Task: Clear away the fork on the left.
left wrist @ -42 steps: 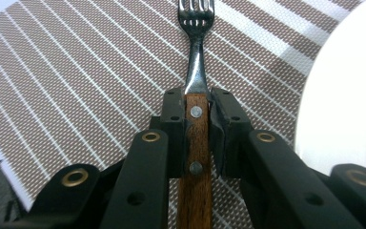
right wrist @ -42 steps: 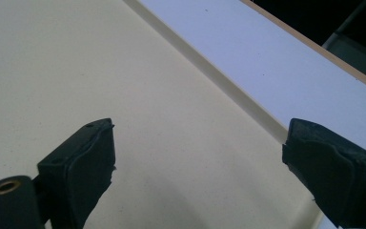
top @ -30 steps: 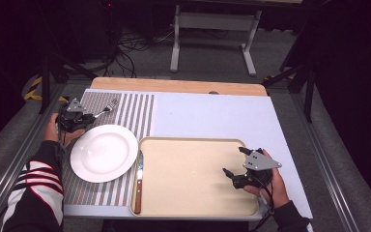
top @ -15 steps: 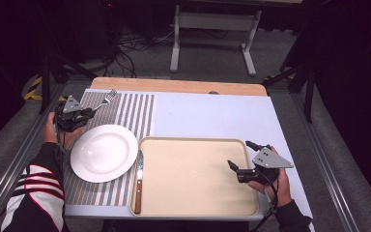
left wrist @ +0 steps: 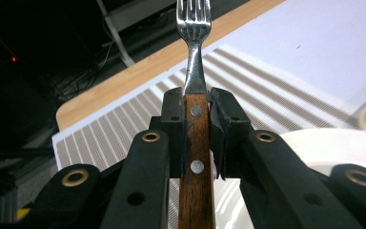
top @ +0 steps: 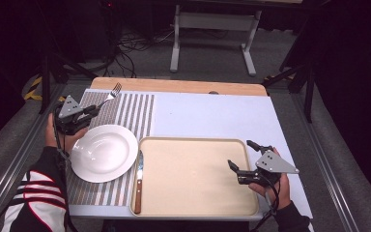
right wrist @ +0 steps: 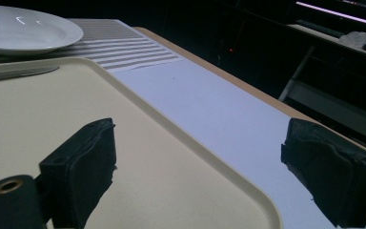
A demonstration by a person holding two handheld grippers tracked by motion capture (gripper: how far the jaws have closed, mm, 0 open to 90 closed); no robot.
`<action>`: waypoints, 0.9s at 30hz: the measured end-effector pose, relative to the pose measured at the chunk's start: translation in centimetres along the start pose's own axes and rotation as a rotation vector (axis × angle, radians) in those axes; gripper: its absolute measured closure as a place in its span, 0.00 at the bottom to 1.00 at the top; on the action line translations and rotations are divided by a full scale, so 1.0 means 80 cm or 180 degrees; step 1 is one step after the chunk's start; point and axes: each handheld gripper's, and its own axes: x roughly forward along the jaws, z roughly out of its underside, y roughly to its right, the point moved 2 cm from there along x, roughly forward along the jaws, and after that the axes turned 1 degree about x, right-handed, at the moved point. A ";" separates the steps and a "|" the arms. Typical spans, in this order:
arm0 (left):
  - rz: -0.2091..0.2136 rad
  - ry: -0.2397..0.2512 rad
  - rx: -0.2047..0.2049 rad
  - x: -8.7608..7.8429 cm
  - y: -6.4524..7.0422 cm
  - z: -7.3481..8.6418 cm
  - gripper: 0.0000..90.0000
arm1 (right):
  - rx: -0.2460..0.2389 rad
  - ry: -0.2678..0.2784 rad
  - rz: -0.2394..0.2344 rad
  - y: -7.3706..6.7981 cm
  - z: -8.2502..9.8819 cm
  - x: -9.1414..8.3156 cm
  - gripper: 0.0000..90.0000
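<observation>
A fork (top: 111, 93) with a wooden handle (left wrist: 196, 157) and steel tines (left wrist: 194, 19) is lifted off the striped placemat (top: 125, 113) at the table's left. My left gripper (top: 91, 112) is shut on its handle; both pads (left wrist: 174, 121) press the wood. A white plate (top: 104, 152) lies on the mat just right of that hand. A wooden-handled knife (top: 138, 182) lies along the left edge of the beige tray (top: 193, 198). My right gripper (top: 240, 155) hovers at the tray's right rim, jaws wide apart with nothing between them (right wrist: 198, 152).
A pale blue sheet (top: 212, 116) covers the tabletop, with a wooden strip (top: 174, 85) along the far edge. Beyond the table stand a white stand's legs (top: 212, 29) and floor cables. The plate (right wrist: 26, 28) and knife blade (right wrist: 19, 72) lie far across the tray from my right gripper.
My left gripper has risen and moved toward the far left of the mat, carrying the fork. The right hand has shifted slightly toward the tray's right edge.
</observation>
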 end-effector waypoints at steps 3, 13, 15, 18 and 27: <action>0.0046 0.0096 0.0070 -0.008 0.016 -0.011 0.86 | -0.0039 -0.0014 -0.0011 -0.004 0.000 0.001 0.13; 0.0263 0.0412 0.0137 -0.029 0.069 -0.034 0.86 | -0.0105 0.0020 -0.0029 -0.013 -0.005 -0.004 0.13; 0.0369 0.0471 0.0201 -0.032 0.092 -0.041 0.86 | -0.0107 0.0027 -0.0027 -0.014 -0.006 -0.005 0.13; 0.0454 0.0507 0.0259 -0.034 0.108 -0.046 0.86 | -0.0118 0.0020 -0.0019 -0.014 -0.006 -0.006 0.13; 0.0771 0.0521 0.0501 -0.041 0.182 -0.054 0.86 | -0.0155 0.0030 0.0072 -0.011 -0.010 -0.016 0.13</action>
